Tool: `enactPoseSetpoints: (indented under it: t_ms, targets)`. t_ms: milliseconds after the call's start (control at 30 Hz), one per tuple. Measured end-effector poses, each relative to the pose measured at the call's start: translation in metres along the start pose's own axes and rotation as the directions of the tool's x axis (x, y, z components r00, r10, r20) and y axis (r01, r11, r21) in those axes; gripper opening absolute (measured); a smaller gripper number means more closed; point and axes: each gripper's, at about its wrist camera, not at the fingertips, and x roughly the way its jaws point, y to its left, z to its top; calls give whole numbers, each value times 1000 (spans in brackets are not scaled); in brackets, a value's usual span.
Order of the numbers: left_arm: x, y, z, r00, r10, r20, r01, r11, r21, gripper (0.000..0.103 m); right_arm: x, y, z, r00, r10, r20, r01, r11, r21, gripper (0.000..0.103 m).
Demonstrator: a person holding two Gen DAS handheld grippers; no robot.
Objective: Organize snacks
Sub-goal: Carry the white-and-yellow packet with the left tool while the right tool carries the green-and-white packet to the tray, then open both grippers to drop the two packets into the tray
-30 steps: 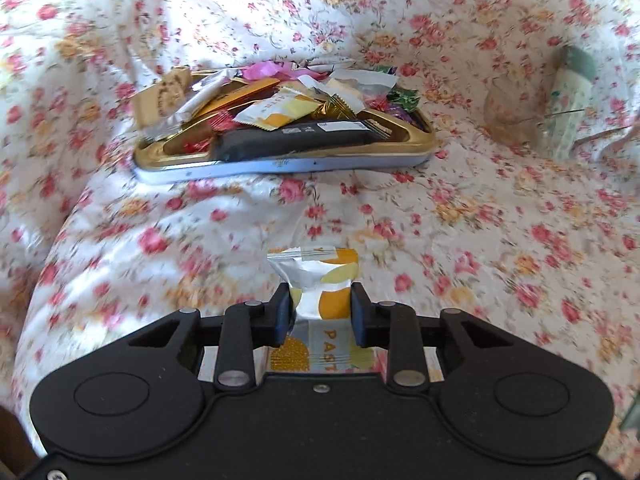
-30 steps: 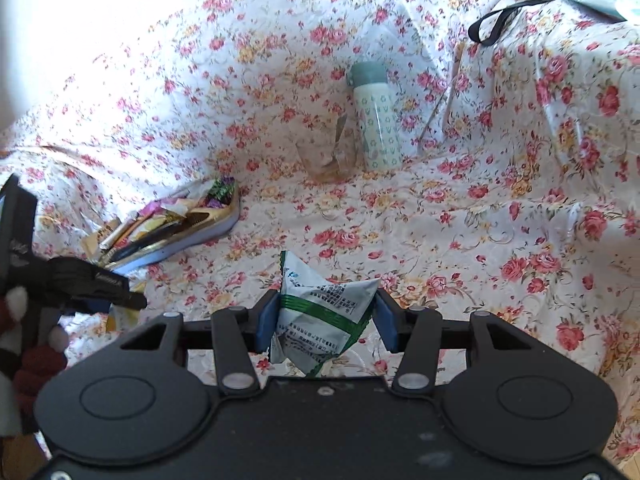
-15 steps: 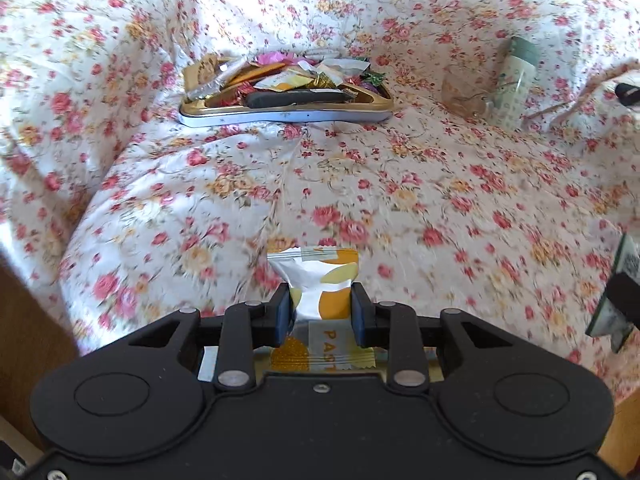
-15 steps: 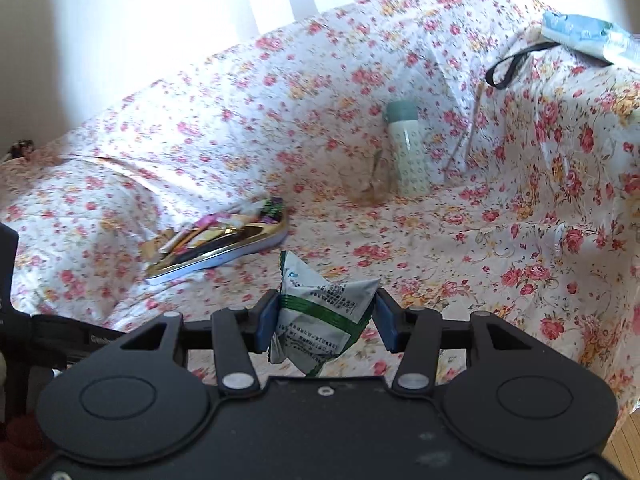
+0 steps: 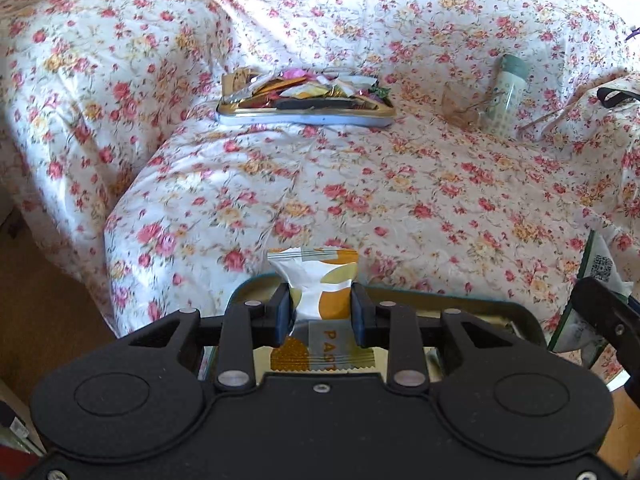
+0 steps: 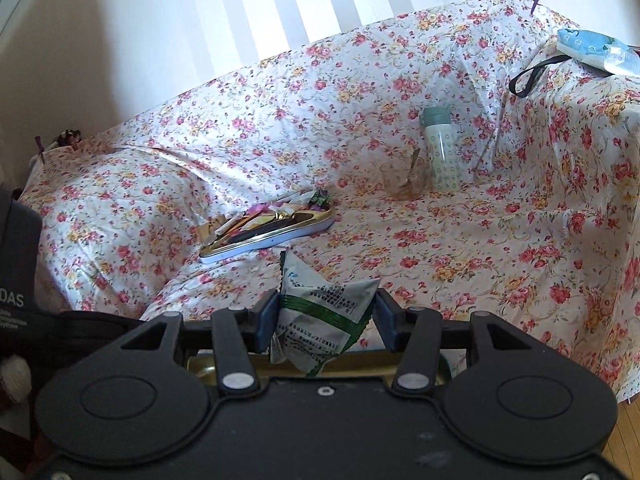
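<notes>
Snacks fill the far tray point(image 5: 306, 119) at 12 o'clock. Left gripper point(image 5: 319, 307) clamps an orange-white packet point(image 5: 320, 280), right gripper point(image 6: 326, 316) a green-white packet point(image 6: 320, 312), both over a nearer gold tray point(image 6: 400, 364), undelivered.

snack tray point(image 6: 267, 236) lies left of glass point(image 6: 402, 180) and bottle point(image 6: 440, 150).

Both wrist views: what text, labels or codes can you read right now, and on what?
"PAST": on the yellow and white snack packet held in the left tool.
"DAS": on the dark object at the left edge of the right view, cut off.
Green and white packet in the right tool: fine print and a QR code, too small to read.
</notes>
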Motion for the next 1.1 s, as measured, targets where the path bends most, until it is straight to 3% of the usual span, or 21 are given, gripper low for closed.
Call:
enactPoseSetpoints:
  t_ms: [567,867,1100]
  targets:
    - [28,2,-10,994,76,-77,-75,997,12,39,23,3,-17,992,-47,-114,42,998,-43,53]
    - [38,-1,-13,989,62,-135,-58,998,33,41,44,4,-27,964,-95,-250,75,993,-88,54]
    - [36,0,-13,991,45,-128,-42,999,28,46,53,3,-31,946,-96,-309,75,994,-78,54]
